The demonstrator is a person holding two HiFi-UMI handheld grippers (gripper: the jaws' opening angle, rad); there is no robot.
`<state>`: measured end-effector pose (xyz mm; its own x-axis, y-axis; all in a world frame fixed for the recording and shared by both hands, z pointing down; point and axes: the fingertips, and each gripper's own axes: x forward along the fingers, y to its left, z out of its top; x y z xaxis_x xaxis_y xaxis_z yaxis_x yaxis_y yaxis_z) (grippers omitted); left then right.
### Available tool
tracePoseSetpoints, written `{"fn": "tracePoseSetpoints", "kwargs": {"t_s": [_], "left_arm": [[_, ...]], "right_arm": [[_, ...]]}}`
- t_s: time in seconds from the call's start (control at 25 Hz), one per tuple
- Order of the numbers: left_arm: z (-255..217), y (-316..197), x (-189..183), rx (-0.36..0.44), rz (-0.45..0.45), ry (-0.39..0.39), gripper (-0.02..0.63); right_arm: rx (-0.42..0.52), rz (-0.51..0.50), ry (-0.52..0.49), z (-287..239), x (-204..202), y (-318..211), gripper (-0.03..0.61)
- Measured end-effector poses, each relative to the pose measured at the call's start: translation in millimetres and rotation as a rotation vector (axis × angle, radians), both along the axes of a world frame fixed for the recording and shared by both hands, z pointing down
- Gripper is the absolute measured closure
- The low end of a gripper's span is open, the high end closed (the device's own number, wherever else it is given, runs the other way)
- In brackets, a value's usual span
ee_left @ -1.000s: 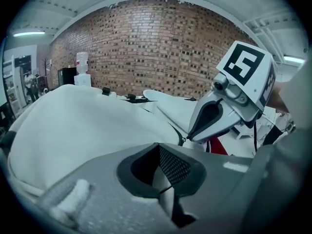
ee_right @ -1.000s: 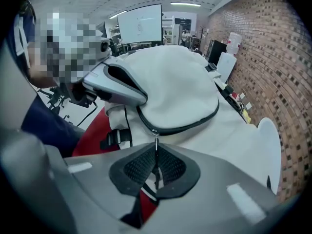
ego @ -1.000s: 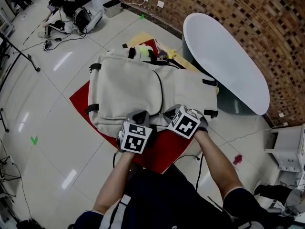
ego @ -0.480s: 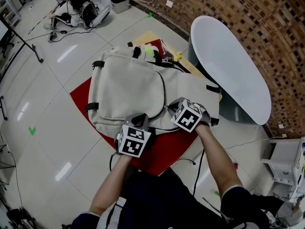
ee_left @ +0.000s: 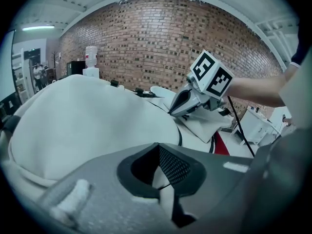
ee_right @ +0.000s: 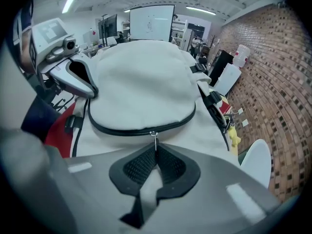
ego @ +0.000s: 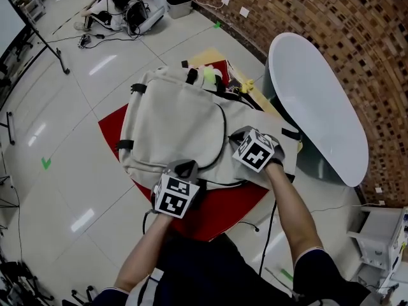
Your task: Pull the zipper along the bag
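Note:
A cream backpack (ego: 172, 123) lies flat on a red mat (ego: 217, 199) on the floor. A dark zipper line (ee_right: 141, 129) curves round its front panel. My right gripper (ee_right: 155, 152) is shut on the small metal zipper pull (ee_right: 154, 139), just under the slider. In the head view the right gripper (ego: 234, 134) sits at the panel's right side. My left gripper (ego: 185, 168) rests at the bag's near edge, and in the left gripper view the left gripper (ee_left: 158, 155) is shut on a fold of the cream fabric. The right gripper (ee_left: 173, 110) shows there against the bag.
A white oval table (ego: 319, 101) stands close to the right of the bag, in front of a brick wall (ego: 357, 30). Yellow-green items (ego: 209, 76) lie behind the bag. A black cable (ego: 268, 222) runs over the tiles by the mat. A white bin (ego: 180, 5) stands far back.
The right gripper has slid with the zipper pull along the panel's curve, away from the left gripper. The left gripper has kept its hold at the near edge.

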<state>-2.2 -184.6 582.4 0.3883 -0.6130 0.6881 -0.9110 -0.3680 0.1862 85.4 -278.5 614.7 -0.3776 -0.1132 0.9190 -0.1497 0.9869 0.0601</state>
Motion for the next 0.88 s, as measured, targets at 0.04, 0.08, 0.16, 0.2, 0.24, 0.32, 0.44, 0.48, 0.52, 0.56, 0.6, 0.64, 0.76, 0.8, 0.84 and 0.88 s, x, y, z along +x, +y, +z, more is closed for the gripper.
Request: {"fn": "tracePoseSetpoints", "kwargs": {"t_s": [0.04,0.08,0.16,0.2,0.24,0.32,0.44,0.48,0.52,0.56,0.6,0.64,0.76,0.8,0.84,0.88], "left_arm": [[-1.3,0.8,-0.9,-0.007,-0.007,0.0,0.612],[-2.3,1.5,-1.6,-0.013,-0.015,0.001,0.612],[-2.8,2.0,-2.3,-0.019,-0.03,0.007,0.612],[-2.8,1.9,-2.5,-0.02,-0.038,0.011,0.612],[-2.8,1.8,-2.7,-0.02,-0.044,0.016,0.612],[-2.4,2.2,-3.3,-0.021,-0.054,0.023,0.612],[-0.8,3.2,-4.7,-0.028,-0.063,0.032,0.612],[-0.3,3.1,-4.8,-0.03,-0.065,0.035,0.612],[-0.1,2.8,-4.9,-0.031,-0.068,0.037,0.612],[-0.2,2.7,-5.0,-0.034,-0.072,0.038,0.612],[-0.3,2.7,-5.1,-0.036,-0.075,0.04,0.612],[-0.5,2.9,-5.3,-0.039,-0.077,0.041,0.612],[-0.1,3.6,-5.5,-0.045,-0.08,0.047,0.613],[0.0,3.5,-5.4,-0.049,-0.082,0.049,0.613],[-0.5,3.4,-4.9,-0.053,-0.084,0.053,0.612],[-2.4,3.0,-3.7,-0.057,-0.086,0.06,0.612]], "right_arm": [[0.003,-0.009,0.005,0.8,-0.7,-4.2,0.559],[0.007,-0.02,0.012,1.6,-1.3,-8.9,0.559],[0.029,-0.044,0.034,2.8,-2.6,-21.3,0.558],[0.043,-0.055,0.046,2.8,-3.6,-29.0,0.56],[0.055,-0.066,0.055,2.4,-5.0,-36.6,0.559],[0.068,-0.092,0.065,2.8,-8.9,-49.3,0.558],[0.066,-0.126,0.062,8.2,-14.5,-62.5,0.56],[0.063,-0.134,0.057,9.6,-15.9,-66.4,0.559],[0.06,-0.144,0.053,10.6,-17.2,-70.0,0.559],[0.059,-0.159,0.051,11.6,-18.5,-73.0,0.558],[0.059,-0.178,0.052,12.9,-19.9,-75.7,0.557],[0.061,-0.197,0.055,14.4,-21.3,-78.4,0.555],[0.078,-0.237,0.059,16.9,-25.8,-88.7,0.557],[0.085,-0.247,0.057,17.0,-27.8,-92.5,0.558],[0.093,-0.26,0.054,17.0,-29.9,-95.8,0.558],[0.102,-0.276,0.054,17.0,-32.0,-98.1,0.558]]}}
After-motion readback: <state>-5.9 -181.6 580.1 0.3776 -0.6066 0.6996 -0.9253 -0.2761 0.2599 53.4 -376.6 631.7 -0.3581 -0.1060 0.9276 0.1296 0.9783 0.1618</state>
